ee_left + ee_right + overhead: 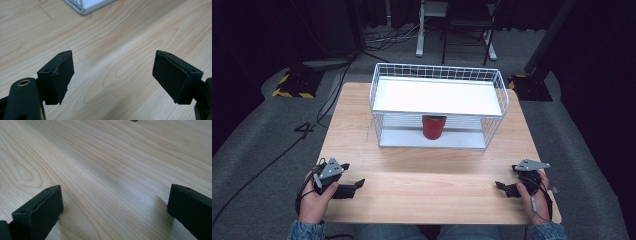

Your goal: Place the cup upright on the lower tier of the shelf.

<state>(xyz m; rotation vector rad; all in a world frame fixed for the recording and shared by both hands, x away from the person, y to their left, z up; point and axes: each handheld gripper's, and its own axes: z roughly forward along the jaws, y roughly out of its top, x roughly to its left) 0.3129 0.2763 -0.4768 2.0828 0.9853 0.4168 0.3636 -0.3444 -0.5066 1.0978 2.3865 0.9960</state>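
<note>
A red cup (433, 127) stands on the lower level of a white wire rack (438, 76) at the far middle of the wooden table (427, 175). My left gripper (353, 187) rests near the front left corner, held by a hand, jaws wide apart over bare wood; its own view shows the left gripper (112, 75) open with nothing between the fingers (60, 75). My right gripper (503, 187) lies near the front right, also hand-held. In its own view the right gripper (115, 212) is open above the wood grain.
The rack's white upper shelf (437, 96) covers most of the cup from above. A corner of the rack (85, 6) lies ahead of the left gripper. Chair and desk legs (452, 35) stand on the grey floor beyond the table, with cables (277, 155) at left.
</note>
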